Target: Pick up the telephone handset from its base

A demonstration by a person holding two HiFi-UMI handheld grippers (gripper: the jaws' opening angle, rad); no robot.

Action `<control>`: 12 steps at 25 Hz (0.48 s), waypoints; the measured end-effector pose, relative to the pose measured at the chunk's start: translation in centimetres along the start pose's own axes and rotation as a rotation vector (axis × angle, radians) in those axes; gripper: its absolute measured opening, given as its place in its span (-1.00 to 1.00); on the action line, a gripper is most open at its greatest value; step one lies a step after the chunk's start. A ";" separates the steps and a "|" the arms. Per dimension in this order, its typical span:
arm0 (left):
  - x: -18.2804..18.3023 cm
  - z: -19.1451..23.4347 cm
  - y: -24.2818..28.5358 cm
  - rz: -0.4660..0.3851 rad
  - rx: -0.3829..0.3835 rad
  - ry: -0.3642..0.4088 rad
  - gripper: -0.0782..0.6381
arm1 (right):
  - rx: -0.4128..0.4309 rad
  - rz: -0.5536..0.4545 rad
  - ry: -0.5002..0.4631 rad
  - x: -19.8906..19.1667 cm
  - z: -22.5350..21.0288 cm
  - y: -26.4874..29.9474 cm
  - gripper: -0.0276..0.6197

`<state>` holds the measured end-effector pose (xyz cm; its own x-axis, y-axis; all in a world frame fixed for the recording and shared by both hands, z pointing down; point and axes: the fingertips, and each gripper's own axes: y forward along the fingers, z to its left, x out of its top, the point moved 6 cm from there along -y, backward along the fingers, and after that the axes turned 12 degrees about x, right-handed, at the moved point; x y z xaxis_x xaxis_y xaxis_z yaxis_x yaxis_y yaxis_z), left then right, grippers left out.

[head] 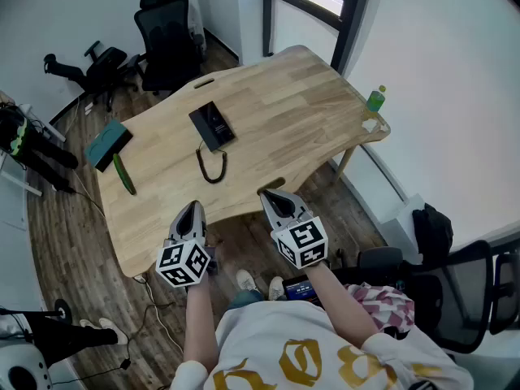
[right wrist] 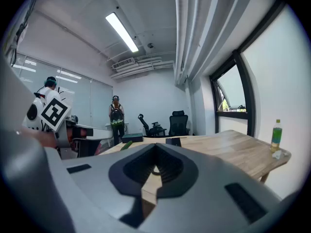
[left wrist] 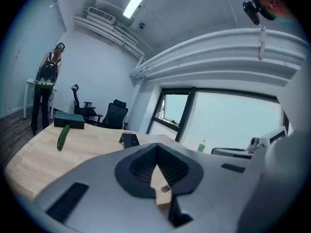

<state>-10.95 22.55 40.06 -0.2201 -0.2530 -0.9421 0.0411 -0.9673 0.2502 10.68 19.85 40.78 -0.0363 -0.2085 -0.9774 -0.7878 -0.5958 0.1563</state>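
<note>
The black telephone point(head: 213, 125) lies on the wooden table point(head: 292, 120), handset on its base, with the coiled cord point(head: 213, 167) looping toward me. It shows small and far beyond the jaws in the left gripper view point(left wrist: 129, 140) and in the right gripper view point(right wrist: 173, 141). My left gripper point(head: 192, 210) and right gripper point(head: 276, 196) hover side by side at the table's near edge, well short of the phone. Both point nearly level and both are shut on nothing, as the left gripper point(left wrist: 156, 165) and the right gripper point(right wrist: 154, 161) show in their own views.
A green cucumber-like thing point(head: 123, 174) and a teal box point(head: 108, 143) lie at the table's left end. A green bottle point(head: 374, 100) stands at the right corner. Office chairs point(head: 166, 35) stand behind the table, another point(head: 455, 291) at my right. A person point(right wrist: 115, 118) stands far off.
</note>
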 end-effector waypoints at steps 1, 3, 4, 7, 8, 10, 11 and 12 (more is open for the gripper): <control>0.2 -0.1 -0.1 -0.006 -0.009 0.002 -0.76 | -0.001 -0.002 0.003 0.0 0.0 -0.1 -0.90; 0.5 -0.3 -0.4 -0.012 -0.031 0.000 -0.76 | -0.004 -0.005 0.014 -0.2 0.0 -0.2 -0.90; 0.5 -0.4 -0.5 -0.010 -0.042 -0.004 -0.76 | -0.004 -0.005 0.023 -0.3 -0.1 -0.3 -0.90; 0.5 -0.8 -0.9 0.007 -0.054 -0.009 -0.76 | -0.003 0.003 0.040 -0.6 0.0 -0.3 -0.90; 0.6 -0.8 -1.0 0.010 -0.053 -0.007 -0.76 | 0.001 0.004 0.039 -0.7 0.2 -0.3 -0.90; 0.5 -0.8 -1.3 0.015 -0.045 -0.005 -0.76 | 0.007 0.002 0.038 -0.6 0.4 -0.3 -0.90; 0.3 -0.8 -1.5 0.018 -0.039 -0.007 -0.76 | 0.007 -0.003 0.036 -0.5 0.4 -0.4 -0.90; 0.1 -0.7 -1.6 0.023 -0.033 -0.011 -0.76 | 0.005 -0.007 0.032 -0.5 0.4 -0.5 -0.90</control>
<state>-10.33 24.04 39.39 -0.2296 -0.2753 -0.9335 0.0784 -0.9613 0.2642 10.88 20.58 41.10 -0.0109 -0.2288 -0.9734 -0.7912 -0.5932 0.1483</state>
